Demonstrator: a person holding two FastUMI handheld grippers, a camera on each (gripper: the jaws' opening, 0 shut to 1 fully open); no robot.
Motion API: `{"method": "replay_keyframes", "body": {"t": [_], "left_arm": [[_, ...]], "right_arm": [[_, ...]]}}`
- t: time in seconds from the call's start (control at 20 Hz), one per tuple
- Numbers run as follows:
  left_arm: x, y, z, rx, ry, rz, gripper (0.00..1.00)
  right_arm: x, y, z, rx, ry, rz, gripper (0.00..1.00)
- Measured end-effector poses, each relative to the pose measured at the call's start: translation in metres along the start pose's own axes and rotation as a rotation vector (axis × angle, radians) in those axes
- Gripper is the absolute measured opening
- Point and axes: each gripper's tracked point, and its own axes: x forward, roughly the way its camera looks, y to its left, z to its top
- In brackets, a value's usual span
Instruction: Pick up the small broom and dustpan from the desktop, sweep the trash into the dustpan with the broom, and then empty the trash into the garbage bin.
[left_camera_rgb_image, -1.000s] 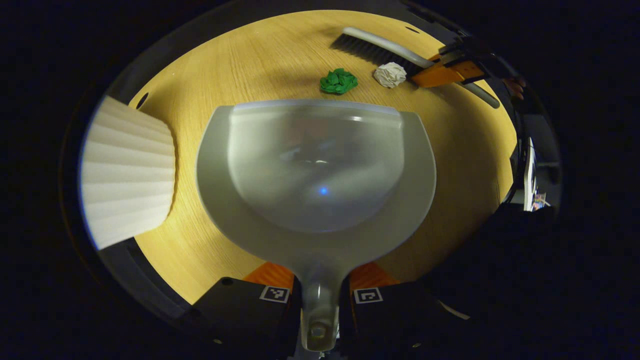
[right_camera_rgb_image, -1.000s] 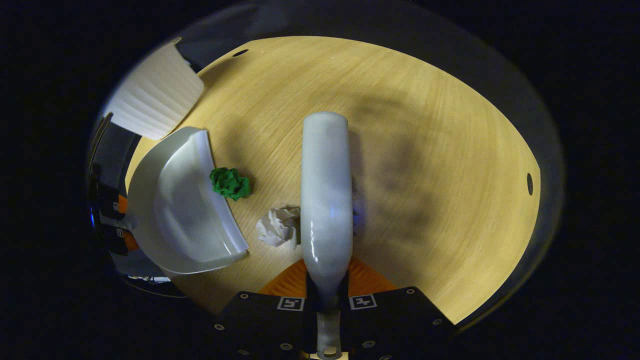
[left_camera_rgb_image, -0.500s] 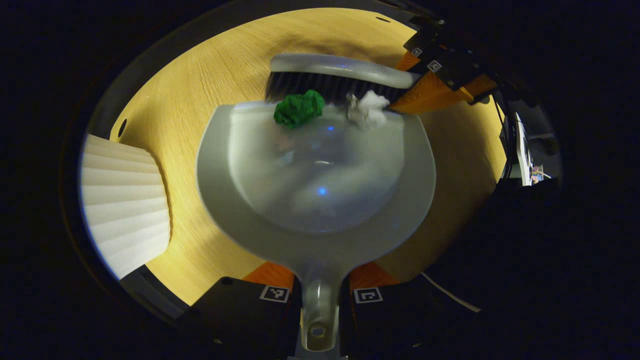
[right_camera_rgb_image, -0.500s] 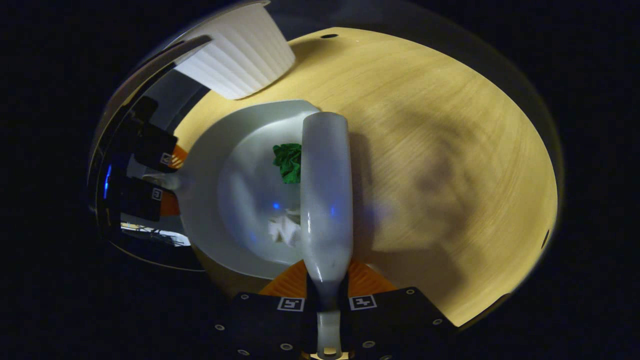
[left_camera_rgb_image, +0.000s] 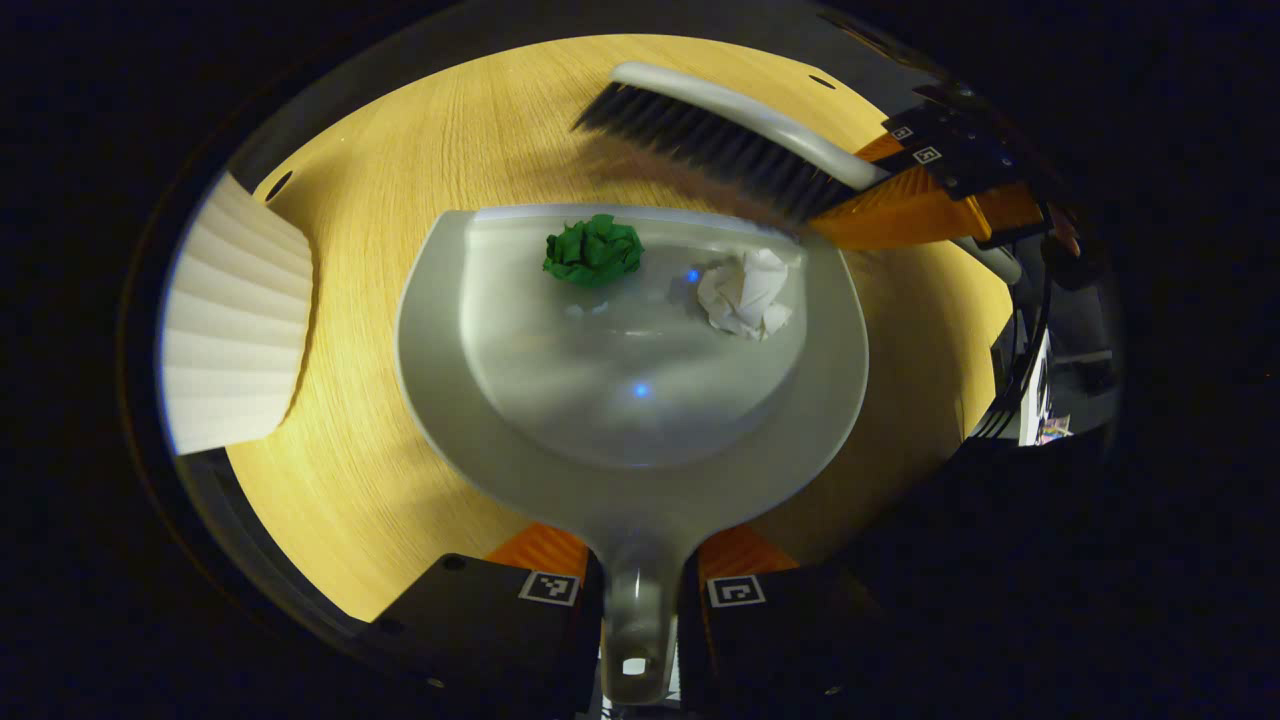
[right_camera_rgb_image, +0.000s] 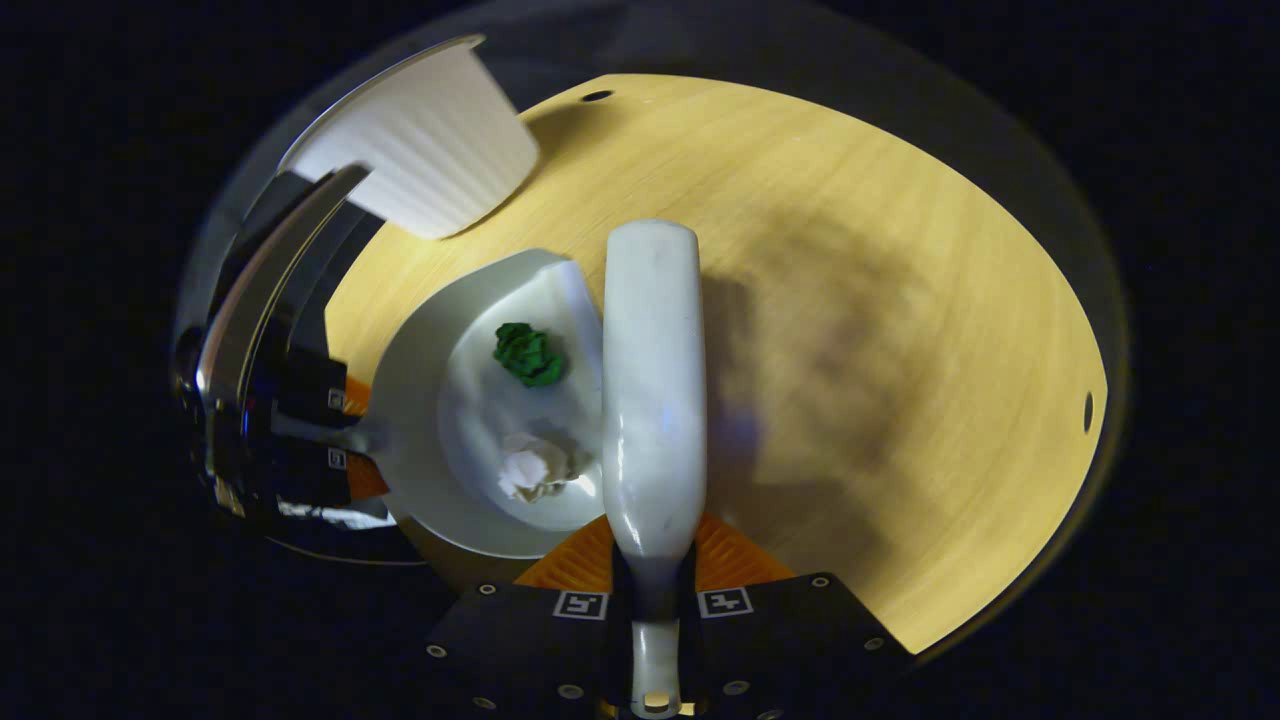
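Judging from how things lie now, the sweeping step looks done: both pieces of trash rest inside the dustpan (left_camera_rgb_image: 630, 400). In the left gripper view the green paper ball (left_camera_rgb_image: 593, 250) lies at about 12 o'clock of the pan, near its front lip, and the white paper ball (left_camera_rgb_image: 745, 293) lies at about 1 o'clock, a little deeper in. I see no other trash on the wooden desktop (left_camera_rgb_image: 400, 180).

The left gripper (left_camera_rgb_image: 640, 595) has its two fingers closed on the dustpan handle at 6 o'clock of its view, and the handle fills the narrow gap between them. The right gripper (right_camera_rgb_image: 652, 600) is closed in the same way on the handle of the small broom (right_camera_rgb_image: 652, 380), which points toward 12 o'clock in the right gripper view. In the left gripper view the dark bristles (left_camera_rgb_image: 700, 150) hang at 1 o'clock, just beyond the front lip; whether they touch the lip I cannot tell.

What is left, in my judgement, is the emptying. The white ribbed garbage bin (left_camera_rgb_image: 235, 330) stands at 9 o'clock in the left gripper view, near the pan but apart from it, and at 11 o'clock in the right gripper view. The pan must go there without tilting forward, because the balls sit close to the open lip and could roll out.

As for writing, I can read no brand or word; only small square black-and-white markers (left_camera_rgb_image: 548, 588) sit on the grippers
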Motion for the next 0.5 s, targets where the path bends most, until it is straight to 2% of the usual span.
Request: {"method": "replay_keyframes", "body": {"t": [0.1,0.2,0.25,0.3,0.5], "left_arm": [[0.0,0.0,-0.004,-0.034,-0.002,0.025,0.32],[-0.003,-0.004,-0.011,-0.086,-0.004,0.038,0.32],[-0.003,-0.007,-0.014,-0.111,-0.008,0.044,0.32],[-0.004,-0.005,-0.02,-0.141,-0.004,0.054,0.34],[-0.004,0.001,-0.018,-0.237,-0.009,0.088,0.32]], "right_arm": [[-0.002,-0.025,0.009,0.079,-0.01,-0.064,0.18],[0.0,-0.041,0.014,0.165,-0.008,-0.093,0.18],[-0.001,-0.041,-0.018,0.203,-0.008,-0.105,0.18],[0.01,-0.028,-0.017,0.231,-0.006,-0.119,0.18],[0.019,-0.021,-0.043,0.331,0.017,-0.16,0.17]]}}
